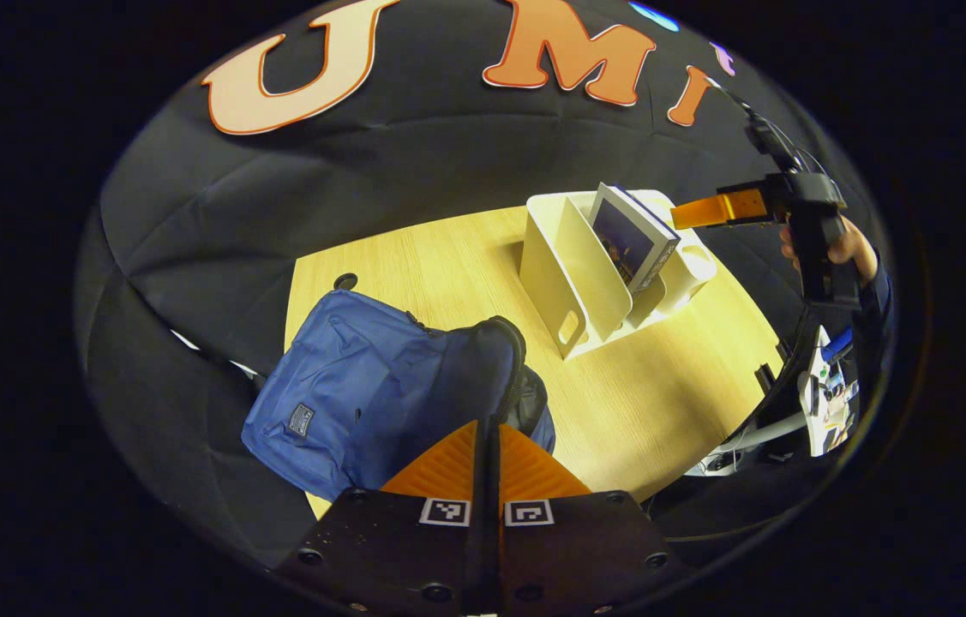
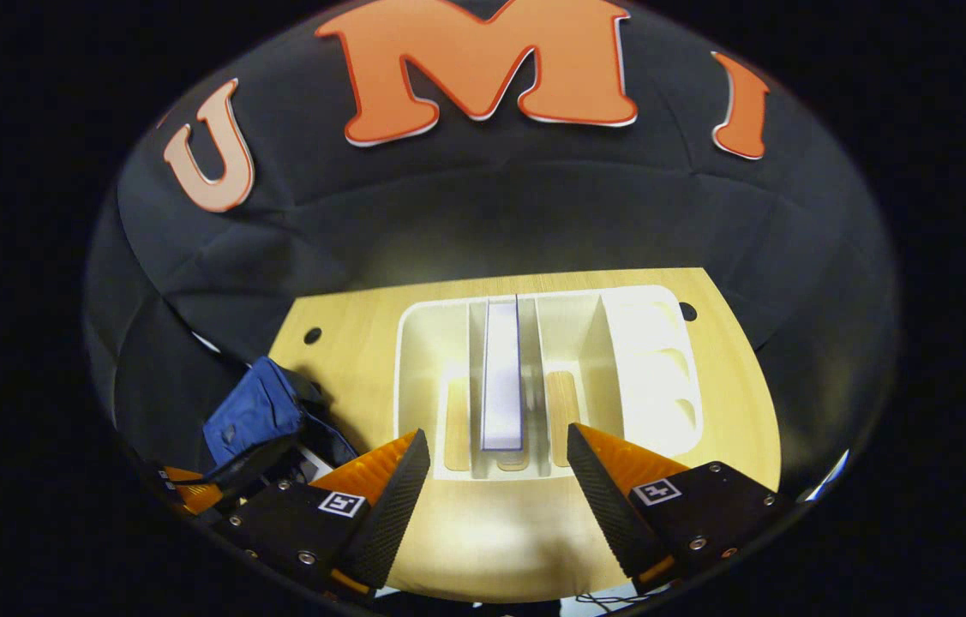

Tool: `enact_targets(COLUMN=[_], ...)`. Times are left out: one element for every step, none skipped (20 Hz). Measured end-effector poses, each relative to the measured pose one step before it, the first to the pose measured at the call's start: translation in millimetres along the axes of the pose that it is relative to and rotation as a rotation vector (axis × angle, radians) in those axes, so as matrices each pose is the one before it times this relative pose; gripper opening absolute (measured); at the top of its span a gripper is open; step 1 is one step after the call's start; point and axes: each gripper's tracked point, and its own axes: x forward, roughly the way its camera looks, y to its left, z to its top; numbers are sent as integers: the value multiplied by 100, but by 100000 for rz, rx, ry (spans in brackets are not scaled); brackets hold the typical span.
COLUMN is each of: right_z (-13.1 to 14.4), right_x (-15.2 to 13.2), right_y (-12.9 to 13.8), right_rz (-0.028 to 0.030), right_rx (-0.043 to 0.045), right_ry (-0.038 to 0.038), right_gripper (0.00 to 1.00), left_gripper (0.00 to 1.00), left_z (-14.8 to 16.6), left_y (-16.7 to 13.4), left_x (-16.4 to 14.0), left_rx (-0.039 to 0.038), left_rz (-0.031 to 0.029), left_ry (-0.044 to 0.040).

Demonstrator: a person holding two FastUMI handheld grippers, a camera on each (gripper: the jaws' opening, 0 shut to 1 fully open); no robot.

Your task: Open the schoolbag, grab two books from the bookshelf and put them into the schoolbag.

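The blue schoolbag [image 1: 363,403] lies on the table's near left, its zipped mouth [image 1: 510,360] gaping. My left gripper [image 1: 487,426] is shut, its tips pinching the dark edge of that mouth. The white bookshelf [image 1: 551,274] stands to the right with one book [image 1: 633,240] leaning in a slot. In the right gripper view that book [image 2: 501,377] stands spine-up in the bookshelf [image 2: 645,368], straight ahead of my right gripper [image 2: 495,463]. Its jaws are wide open and short of the book. The right gripper [image 1: 678,216] hovers above the shelf's far end.
The wooden table [image 1: 663,386] has a cable hole [image 1: 345,281] behind the bag and another [image 2: 687,311] beside the bookshelf. A hand [image 1: 847,248] holds the right gripper. Clutter [image 1: 825,394] sits beyond the table's right edge. Black cloth walls ring the table.
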Motion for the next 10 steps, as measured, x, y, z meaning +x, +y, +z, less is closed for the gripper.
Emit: enact_targets(right_z=[-120,150,26,380,392,189,206,13,-113,147], right_x=[1250,1088,1145,822,602,681,737,670,384,378], right_y=[-73,-51,-30,39,-127,-435,45,421,502,269], right_rz=[-620,151,-288,230,-1773,-2169,-170,1482,1765,609], right_rx=[-734,193,-377,-1506,-2667,-3139,-489,764,1160,414], right_ry=[4370,4014,3879,2719,2002,2073,2312,2437,3586,2451], right_gripper=[97,97,97,97,97,97,96,95,95,92], left_gripper=[1,1,1,1,1,1,1,1,1,1], left_z=[78,-76,3,-68,23,-112,39,-95,-52,-95], left_y=[-107,56,-125,35,97,-12,-119,-118,-89,-68], left_x=[89,-138,105,94,43,22,74,180,156,69], left_rx=[714,226,-11,-418,-383,-562,-94,-184,-220,-365], left_rz=[325,90,-118,-100,-45,-244,-394,-178,-387,-192], left_ry=[169,-25,-4,34,1,150,147,15,149,187])
